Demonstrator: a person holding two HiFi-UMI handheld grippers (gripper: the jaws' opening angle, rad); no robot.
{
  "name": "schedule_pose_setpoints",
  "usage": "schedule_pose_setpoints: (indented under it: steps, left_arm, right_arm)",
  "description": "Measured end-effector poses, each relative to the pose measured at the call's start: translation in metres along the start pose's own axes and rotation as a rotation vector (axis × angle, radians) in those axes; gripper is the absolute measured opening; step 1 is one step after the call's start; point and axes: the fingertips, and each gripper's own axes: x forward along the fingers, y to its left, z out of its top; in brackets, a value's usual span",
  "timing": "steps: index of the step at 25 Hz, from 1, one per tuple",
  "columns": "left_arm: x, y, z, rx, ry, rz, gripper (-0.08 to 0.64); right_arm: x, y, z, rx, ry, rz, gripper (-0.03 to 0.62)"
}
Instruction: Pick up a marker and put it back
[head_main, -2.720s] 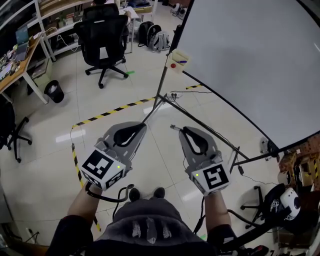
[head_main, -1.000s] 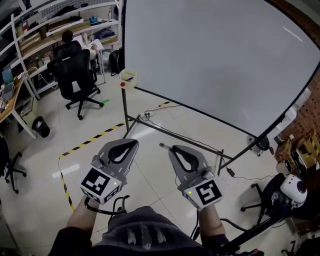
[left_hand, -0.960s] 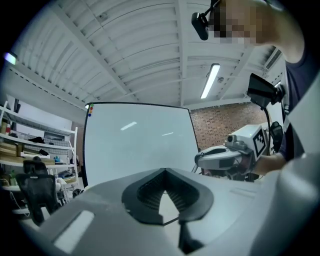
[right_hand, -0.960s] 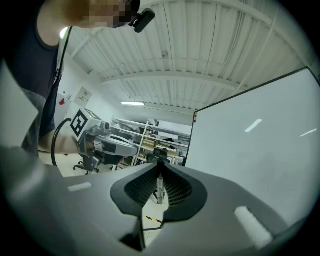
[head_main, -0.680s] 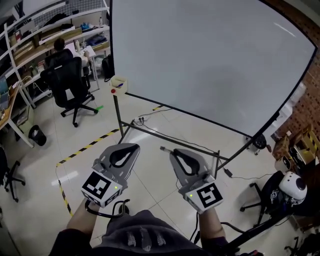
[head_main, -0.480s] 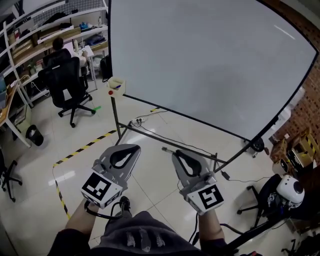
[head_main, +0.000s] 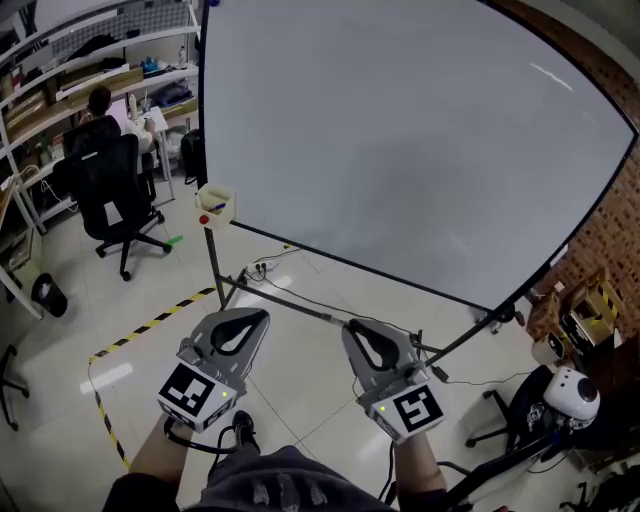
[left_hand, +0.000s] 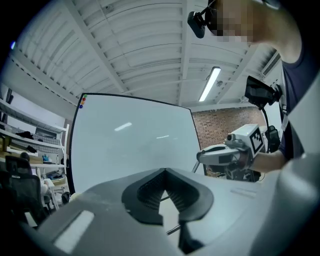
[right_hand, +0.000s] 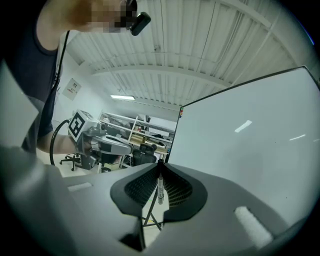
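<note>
My right gripper (right_hand: 160, 167) is shut on a thin marker (right_hand: 160, 188) that stands upright between its ribbed pads. In the head view the right gripper (head_main: 352, 327) and the left gripper (head_main: 260, 314) are held side by side at waist height, pointing at the large whiteboard (head_main: 420, 150). The left gripper (left_hand: 165, 171) is shut with nothing in it. A small yellowish marker cup (head_main: 215, 203) hangs at the board's lower left corner, with a red dot (head_main: 204, 219) below it. In the head view the marker is hard to tell from the stand's bar behind it.
The whiteboard's metal stand legs (head_main: 290, 300) and cables cross the floor just ahead of the grippers. Yellow-black tape (head_main: 150, 325) runs over the tiles at left. A black office chair (head_main: 105, 190), a seated person and shelves stand at far left. Boxes and gear lie at right.
The view has swung toward the whiteboard, which now fills more of the picture and looks closer. Both grippers keep their pose, and the marker stays in the right one.
</note>
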Motion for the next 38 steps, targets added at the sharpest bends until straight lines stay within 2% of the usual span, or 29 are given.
schedule_pose_setpoints:
  steps: [8,15,23,32,36,38]
  left_arm:
    - [0.027,0.109,0.002,-0.016,-0.059,0.0,0.006]
    - [0.052,0.212,-0.009,-0.014,-0.069,-0.002,0.006]
    - [0.078,0.28,-0.008,-0.025,-0.075,0.055,0.006]
    - [0.099,0.356,0.0,-0.039,-0.058,0.231,0.006]
    - [0.111,0.39,-0.016,-0.033,-0.022,0.323,0.006]
    - [0.118,0.4,-0.028,-0.037,0.004,0.344,0.006]
  right_arm:
    - [0.109,-0.026,-0.002,-0.014,0.006,-0.008,0.038]
    - [0.208,-0.054,-0.005,-0.035,-0.006,-0.037,0.037]
    - [0.281,-0.085,0.001,-0.025,-0.048,0.009,0.037]
    - [0.368,-0.114,0.006,-0.009,-0.078,0.19,0.037]
    - [0.412,-0.118,-0.003,0.03,-0.107,0.292,0.038]
    - [0.43,-0.118,-0.011,0.038,-0.112,0.335,0.038]
